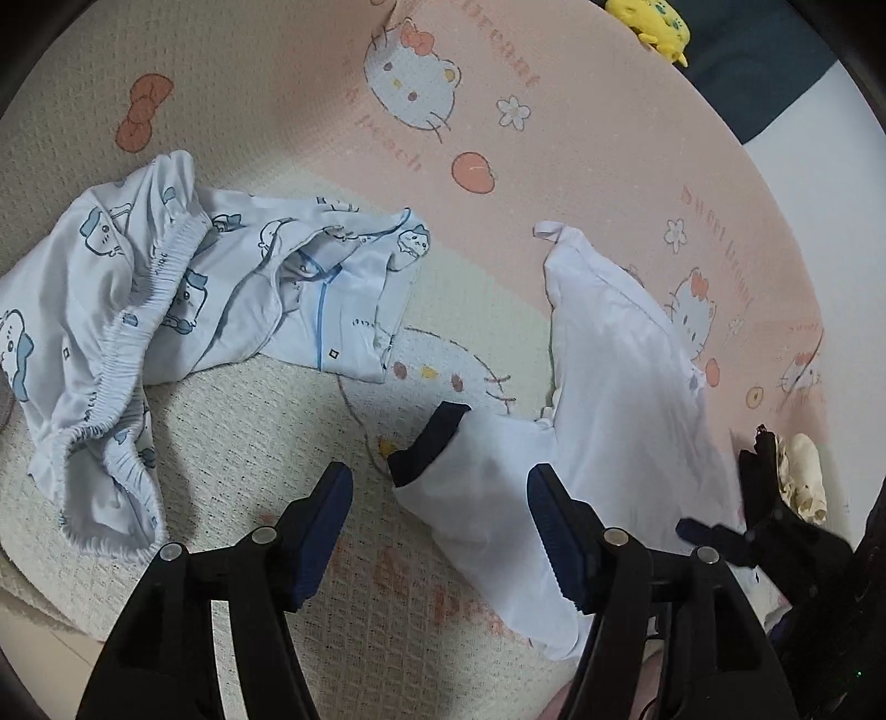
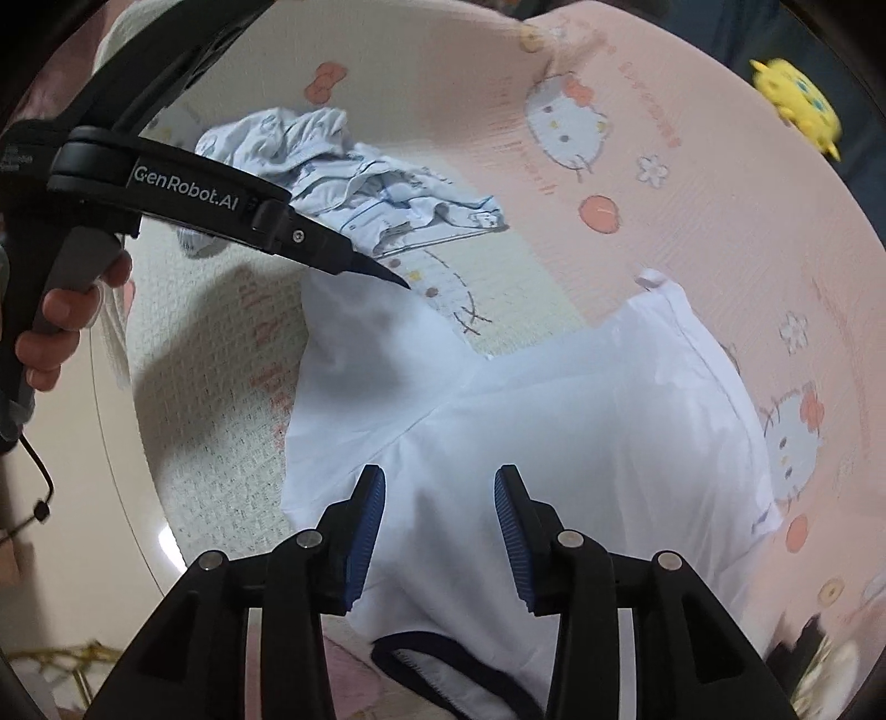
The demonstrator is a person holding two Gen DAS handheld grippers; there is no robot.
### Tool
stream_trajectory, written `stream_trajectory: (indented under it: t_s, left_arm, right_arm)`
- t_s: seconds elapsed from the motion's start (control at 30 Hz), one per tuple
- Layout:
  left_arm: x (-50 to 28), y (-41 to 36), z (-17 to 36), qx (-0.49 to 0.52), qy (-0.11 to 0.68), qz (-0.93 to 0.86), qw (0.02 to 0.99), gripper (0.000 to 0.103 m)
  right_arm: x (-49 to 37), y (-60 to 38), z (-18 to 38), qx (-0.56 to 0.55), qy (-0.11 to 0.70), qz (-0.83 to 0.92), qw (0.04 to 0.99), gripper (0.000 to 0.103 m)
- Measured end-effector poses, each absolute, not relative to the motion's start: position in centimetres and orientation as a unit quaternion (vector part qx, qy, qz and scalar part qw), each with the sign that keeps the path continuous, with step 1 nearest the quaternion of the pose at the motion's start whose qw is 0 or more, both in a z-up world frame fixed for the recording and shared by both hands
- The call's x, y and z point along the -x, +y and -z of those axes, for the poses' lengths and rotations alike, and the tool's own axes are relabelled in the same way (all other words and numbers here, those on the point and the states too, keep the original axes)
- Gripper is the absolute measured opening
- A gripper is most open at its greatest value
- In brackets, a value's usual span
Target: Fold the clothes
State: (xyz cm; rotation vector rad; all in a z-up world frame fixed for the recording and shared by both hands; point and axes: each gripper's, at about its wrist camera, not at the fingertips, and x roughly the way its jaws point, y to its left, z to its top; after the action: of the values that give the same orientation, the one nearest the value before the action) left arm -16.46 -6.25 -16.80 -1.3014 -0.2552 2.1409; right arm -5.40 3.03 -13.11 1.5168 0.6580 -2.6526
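Observation:
A white T-shirt (image 1: 609, 360) (image 2: 581, 415) with navy trim lies spread on a pink and cream cat-print blanket (image 1: 554, 138). Its sleeve, ending in a navy cuff (image 1: 429, 443), lies between the fingers of my left gripper (image 1: 437, 493), which stands open; the left pad is clear of the cloth. In the right wrist view the left gripper's tip (image 2: 396, 277) sits at that sleeve's end. My right gripper (image 2: 440, 482) hovers open over the shirt's body, just beyond the navy neckline (image 2: 443, 653). It shows blurred at the shirt's right edge (image 1: 714, 531).
A crumpled pale blue printed pyjama set (image 1: 166, 310) (image 2: 360, 177) lies to the left on the blanket. A yellow plush toy (image 1: 650, 25) (image 2: 797, 99) sits at the far edge. A small cream object (image 1: 803, 476) lies right of the shirt. A hand (image 2: 61, 315) holds the left gripper's handle.

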Motion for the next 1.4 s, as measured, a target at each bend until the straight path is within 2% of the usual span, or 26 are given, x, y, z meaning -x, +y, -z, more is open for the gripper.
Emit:
stream_trajectory:
  t_s: [0.13, 0.23, 0.37, 0.6, 0.8, 0.93, 0.97, 1.0, 1.07, 1.1, 1.13, 1.23, 1.4]
  left_arm:
    - [16.8, -6.6, 16.7, 0.497, -0.112, -0.805, 0.305, 0.063]
    - [17.2, -6.9, 16.6, 0.504, -0.115, -0.803, 0.295, 0.063]
    - [17.8, -7.3, 17.1, 0.524, -0.120, -0.790, 0.296, 0.063]
    - [18.5, -6.4, 17.9, 0.546, -0.118, -0.771, 0.306, 0.063]
    - [19.4, -4.9, 19.0, 0.565, -0.120, -0.751, 0.322, 0.063]
    - [19.0, -3.8, 19.8, 0.563, -0.120, -0.747, 0.333, 0.062]
    - [18.7, -3.6, 19.7, 0.555, -0.114, -0.754, 0.333, 0.056]
    - [18.4, -3.3, 19.5, 0.548, -0.104, -0.760, 0.334, 0.042]
    - [18.0, -2.9, 19.4, 0.539, -0.091, -0.767, 0.337, 0.032]
    - [17.7, -2.7, 19.4, 0.534, -0.085, -0.769, 0.340, 0.021]
    - [17.5, -2.5, 19.3, 0.530, -0.079, -0.771, 0.346, 0.016]
    - [16.5, -2.1, 18.5, 0.509, -0.060, -0.778, 0.363, 0.013]
    - [14.6, -0.9, 17.0, 0.478, -0.027, -0.784, 0.396, 0.012]
  right_arm:
    - [6.8, 2.7, 12.9, -0.493, 0.258, 0.830, 0.045, 0.048]
    - [8.4, 3.5, 12.3, -0.505, 0.252, 0.821, 0.084, 0.049]
    - [11.7, 6.5, 12.0, -0.538, 0.153, 0.819, 0.125, 0.061]
    - [16.5, 11.6, 14.1, -0.584, -0.051, 0.793, 0.168, 0.061]
    - [18.0, 12.9, 15.8, -0.585, -0.122, 0.785, 0.162, 0.061]
    - [18.4, 12.8, 15.5, -0.572, -0.105, 0.799, 0.154, 0.061]
    - [18.5, 12.7, 15.4, -0.572, -0.100, 0.800, 0.154, 0.061]
    - [18.6, 12.7, 15.4, -0.572, -0.100, 0.800, 0.154, 0.061]
    - [18.9, 12.8, 15.5, -0.577, -0.112, 0.795, 0.148, 0.061]
    - [19.1, 13.1, 15.7, -0.585, -0.123, 0.790, 0.137, 0.061]
    - [19.3, 13.3, 15.8, -0.592, -0.135, 0.784, 0.126, 0.061]
    - [19.7, 14.1, 16.1, -0.613, -0.172, 0.766, 0.091, 0.061]
    - [19.4, 14.8, 15.7, -0.610, -0.299, 0.726, 0.104, 0.061]
